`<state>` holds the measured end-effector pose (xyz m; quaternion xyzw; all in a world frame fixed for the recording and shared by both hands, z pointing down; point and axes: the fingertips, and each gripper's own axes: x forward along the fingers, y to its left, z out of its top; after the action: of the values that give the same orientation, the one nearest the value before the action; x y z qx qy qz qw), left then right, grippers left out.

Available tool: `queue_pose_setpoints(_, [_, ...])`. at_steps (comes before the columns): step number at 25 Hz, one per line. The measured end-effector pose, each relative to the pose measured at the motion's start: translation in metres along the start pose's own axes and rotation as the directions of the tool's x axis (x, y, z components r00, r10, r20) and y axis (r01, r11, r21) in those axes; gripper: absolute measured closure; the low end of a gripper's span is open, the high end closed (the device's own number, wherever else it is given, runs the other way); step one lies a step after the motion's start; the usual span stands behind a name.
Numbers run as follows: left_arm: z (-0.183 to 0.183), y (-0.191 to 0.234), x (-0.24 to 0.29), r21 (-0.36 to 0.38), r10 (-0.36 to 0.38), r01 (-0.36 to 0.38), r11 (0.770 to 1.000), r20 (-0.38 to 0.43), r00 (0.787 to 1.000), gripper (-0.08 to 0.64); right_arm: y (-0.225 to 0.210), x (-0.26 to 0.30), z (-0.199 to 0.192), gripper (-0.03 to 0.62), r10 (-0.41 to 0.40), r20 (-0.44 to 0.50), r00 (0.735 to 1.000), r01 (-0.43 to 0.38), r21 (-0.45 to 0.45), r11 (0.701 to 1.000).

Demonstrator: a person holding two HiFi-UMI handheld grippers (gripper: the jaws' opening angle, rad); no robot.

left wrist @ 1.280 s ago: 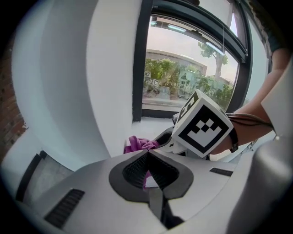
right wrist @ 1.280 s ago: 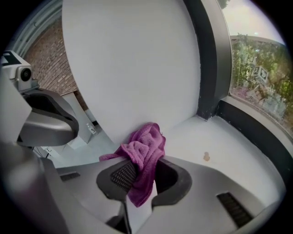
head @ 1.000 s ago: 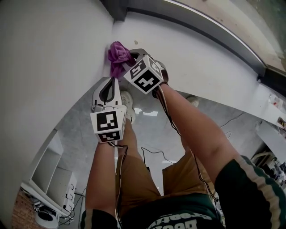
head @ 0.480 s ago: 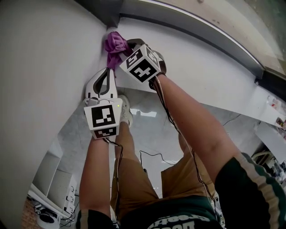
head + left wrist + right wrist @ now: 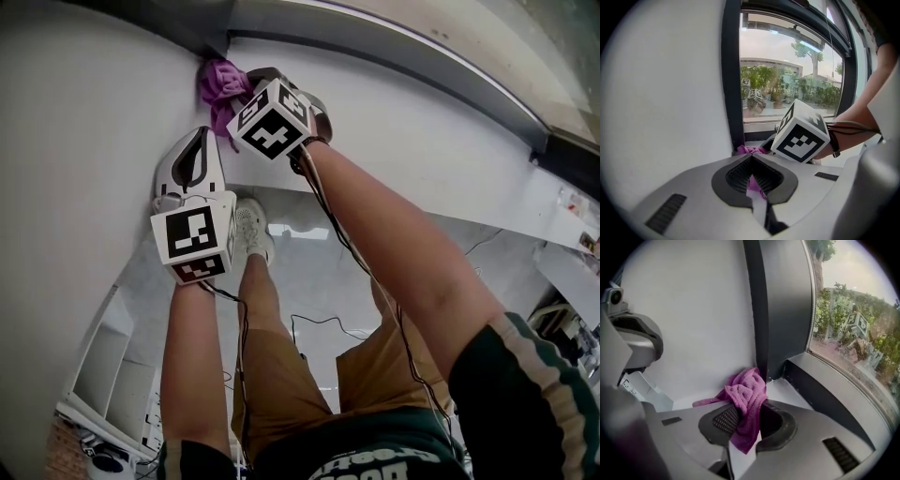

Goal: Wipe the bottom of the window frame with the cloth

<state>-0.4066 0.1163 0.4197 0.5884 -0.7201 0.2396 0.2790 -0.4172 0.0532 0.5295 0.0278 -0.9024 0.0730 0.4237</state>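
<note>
A purple cloth (image 5: 220, 82) is bunched in the corner where the white wall meets the dark window frame (image 5: 375, 45). My right gripper (image 5: 241, 82) is shut on the cloth (image 5: 747, 391), which drapes over its pads and rests on the white sill (image 5: 783, 389) beside the frame's upright (image 5: 759, 310). The frame's dark bottom rail (image 5: 825, 392) runs off to the right under the glass. My left gripper (image 5: 201, 133) is shut with nothing in it, just below and left of the cloth, pointing at the cloth (image 5: 751, 150) and the right gripper's marker cube (image 5: 801, 133).
The white wall (image 5: 84, 141) fills the left side. Below lie a glossy floor with cables (image 5: 319, 328), the person's legs and a shoe (image 5: 251, 227). White shelving (image 5: 103, 366) stands at lower left and furniture (image 5: 567, 272) at right.
Both grippers have moved left and up in the head view, toward the frame's corner. The cloth went with the right gripper and now sits against the dark corner.
</note>
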Motion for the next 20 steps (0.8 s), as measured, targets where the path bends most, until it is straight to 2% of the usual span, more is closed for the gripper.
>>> queue_pose_setpoints(2, [0.003,0.003,-0.001,-0.01,0.01,-0.01,1.0,0.009,1.0,0.551,-0.005,0.0,0.003,0.499,-0.008,-0.006,1.0,0.008,-0.013,1.0])
queue_pose_setpoints(6, [0.007,0.003,-0.002,-0.004,0.022,-0.022,1.0,0.022,1.0,0.551,-0.01,-0.001,0.002,0.499,0.011,-0.008,1.0,-0.01,0.067,0.998])
queue_pose_setpoints(11, [0.007,0.0,-0.002,-0.005,0.018,-0.018,1.0,0.015,1.0,0.551,-0.012,-0.005,-0.001,0.499,0.006,-0.011,1.0,-0.005,0.068,0.998])
queue_pose_setpoints(16, [0.01,-0.001,0.0,-0.017,0.025,-0.025,1.0,0.016,1.0,0.551,-0.024,-0.016,-0.014,0.499,-0.017,-0.019,1.0,0.019,0.079,0.997])
queue_pose_setpoints(20, [0.016,-0.021,0.009,-0.007,0.001,-0.001,1.0,0.011,1.0,0.551,-0.037,-0.035,-0.037,0.5,-0.025,-0.03,0.999,0.027,0.082,0.996])
